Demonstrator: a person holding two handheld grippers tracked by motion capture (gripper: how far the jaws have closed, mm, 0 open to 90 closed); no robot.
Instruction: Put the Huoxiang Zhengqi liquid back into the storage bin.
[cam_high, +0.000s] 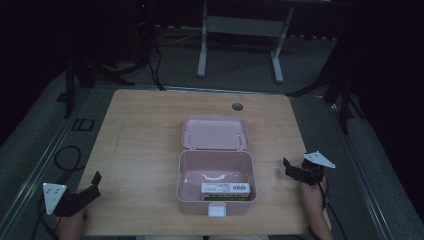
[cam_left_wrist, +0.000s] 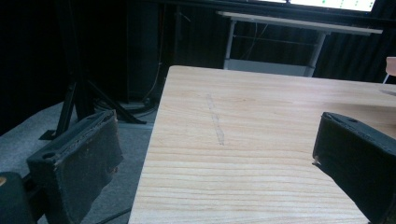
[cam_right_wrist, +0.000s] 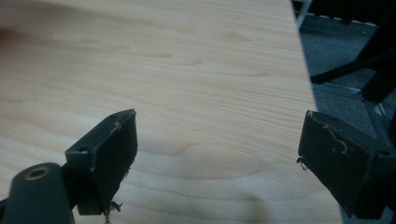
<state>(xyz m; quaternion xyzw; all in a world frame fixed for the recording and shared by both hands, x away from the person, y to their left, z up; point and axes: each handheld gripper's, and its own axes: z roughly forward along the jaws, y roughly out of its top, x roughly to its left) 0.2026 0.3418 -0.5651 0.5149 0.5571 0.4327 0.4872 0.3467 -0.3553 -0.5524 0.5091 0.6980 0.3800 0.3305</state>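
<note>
pink box (cam_high: 216, 172), pale wood-grain table (cam_high: 145, 140)

A pale pink plastic storage box (cam_high: 216, 182) is sitting open near the front middle of the wooden table, its hinged lid (cam_high: 215, 132) lying flat behind it with the inside facing up. A small white carton with green print (cam_high: 225, 189) is lying on its side inside, against the box's front wall. A white latch (cam_high: 216, 210) is hanging at the front rim.
</note>
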